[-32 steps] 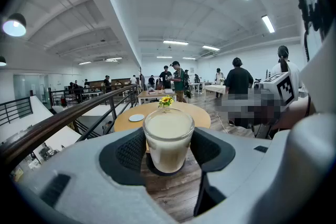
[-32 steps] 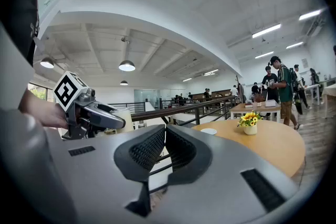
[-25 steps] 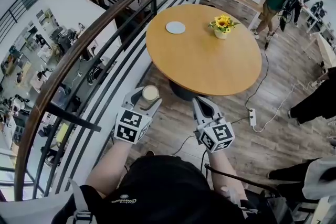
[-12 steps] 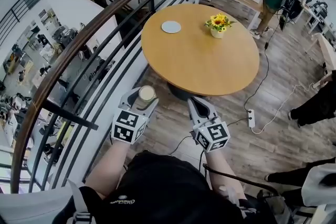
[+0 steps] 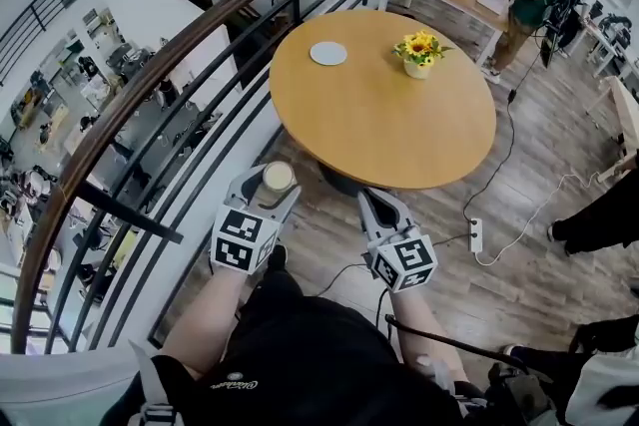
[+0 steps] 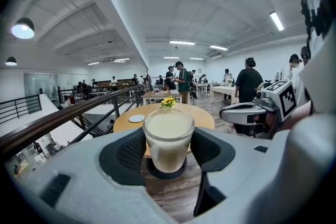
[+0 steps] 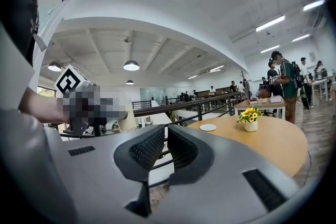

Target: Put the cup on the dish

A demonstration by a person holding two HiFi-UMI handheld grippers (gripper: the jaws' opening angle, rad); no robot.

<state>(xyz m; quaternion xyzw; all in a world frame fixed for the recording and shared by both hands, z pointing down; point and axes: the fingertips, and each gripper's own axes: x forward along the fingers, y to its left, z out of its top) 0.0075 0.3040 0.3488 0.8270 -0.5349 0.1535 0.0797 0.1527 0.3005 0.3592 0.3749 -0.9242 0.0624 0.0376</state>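
Glass cup (image 5: 277, 178), full of a pale creamy drink, stands upright, pinched between the pads of the left tool (image 6: 168, 147) above the wooden floor, short of the round table (image 5: 399, 130). The right tool (image 7: 164, 147) is pressed nearly together, empty. This looks like the carrying step. Next, the cup must travel level to the white dish (image 5: 327, 53) on the table's far side, well apart from the flowerpot (image 5: 419, 65).
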